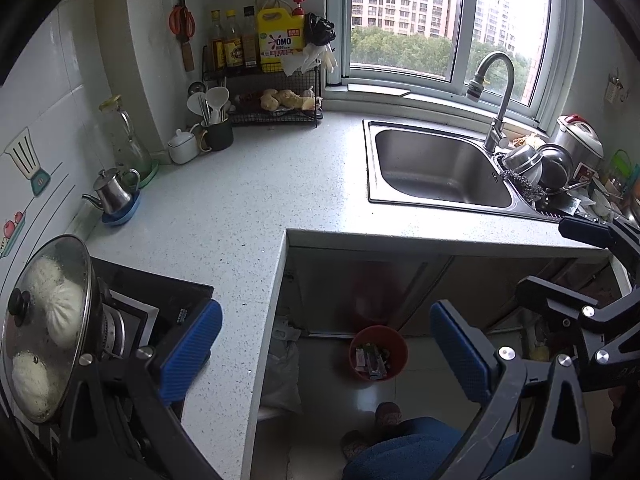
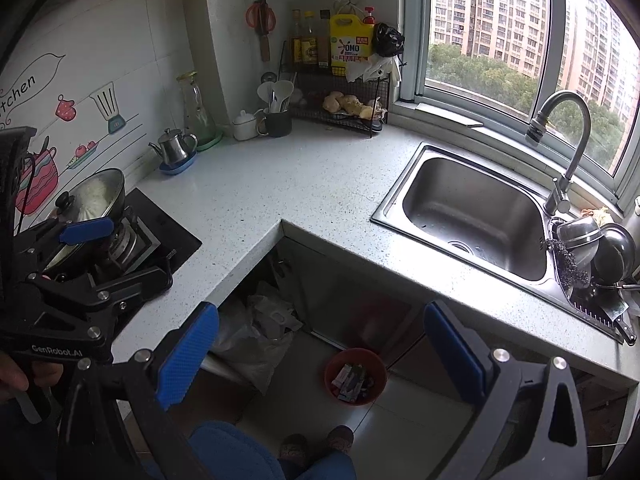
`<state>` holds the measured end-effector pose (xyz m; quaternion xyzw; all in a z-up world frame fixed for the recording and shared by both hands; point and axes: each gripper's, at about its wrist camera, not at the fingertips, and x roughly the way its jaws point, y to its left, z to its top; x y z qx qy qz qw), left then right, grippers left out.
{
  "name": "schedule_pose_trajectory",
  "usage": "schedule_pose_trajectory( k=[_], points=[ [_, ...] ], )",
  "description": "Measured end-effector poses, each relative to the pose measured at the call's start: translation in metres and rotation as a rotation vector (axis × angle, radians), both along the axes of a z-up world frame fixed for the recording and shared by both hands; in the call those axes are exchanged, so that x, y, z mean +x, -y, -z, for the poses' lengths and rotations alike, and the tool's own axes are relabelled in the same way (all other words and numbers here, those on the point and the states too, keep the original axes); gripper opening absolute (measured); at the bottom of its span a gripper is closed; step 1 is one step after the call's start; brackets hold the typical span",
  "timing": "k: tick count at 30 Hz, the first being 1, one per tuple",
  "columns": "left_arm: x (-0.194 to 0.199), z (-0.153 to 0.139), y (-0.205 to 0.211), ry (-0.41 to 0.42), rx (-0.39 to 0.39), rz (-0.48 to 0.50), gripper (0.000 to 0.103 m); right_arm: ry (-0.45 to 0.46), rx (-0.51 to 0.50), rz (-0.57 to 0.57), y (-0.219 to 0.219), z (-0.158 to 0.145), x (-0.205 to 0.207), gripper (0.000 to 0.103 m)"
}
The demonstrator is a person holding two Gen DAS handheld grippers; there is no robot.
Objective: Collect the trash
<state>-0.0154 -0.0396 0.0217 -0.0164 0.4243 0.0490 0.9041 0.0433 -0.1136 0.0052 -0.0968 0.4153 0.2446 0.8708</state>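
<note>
Left gripper [image 1: 326,354] spread wide, empty; right gripper [image 2: 322,356] likewise. Red bin [image 2: 355,376] with wrappers sat on floor at 6 o'clock, below countertop [image 2: 304,184]. Risk: no loose trash visible on countertop; careless reach could knock lidded wok [image 1: 46,330] at 9 o'clock.

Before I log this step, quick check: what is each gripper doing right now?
Left gripper: open, holding nothing.
Right gripper: open, holding nothing.
</note>
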Motion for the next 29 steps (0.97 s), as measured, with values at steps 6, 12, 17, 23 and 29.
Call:
schedule_pose_trajectory(
  k=[6,12,17,23,29],
  points=[
    [-0.0024,0.0009,-0.0002,-0.003,0.003,0.009,0.103,-0.001,0.000,0.001,-0.0014,0.0009,0.0001,0.102],
    [-0.0042,0.0016,-0.0008,-0.006,0.004,0.012,0.103,-0.004,0.000,0.005,-0.0027,0.0010,-0.0014,0.102],
    [-0.0049,0.0023,-0.0005,-0.010,0.017,0.012,0.103,-0.011,0.004,0.005,-0.0044,0.0021,-0.0026,0.102],
    [-0.0060,0.0017,0.0002,-0.004,0.017,0.028,0.103,-0.013,0.001,0.005,-0.0075,0.0030,-0.0044,0.102],
    [-0.0059,0.0042,-0.0010,-0.011,0.018,0.037,0.103,-0.016,-0.003,0.006,-0.0091,0.0043,-0.0055,0.102]
  ],
)
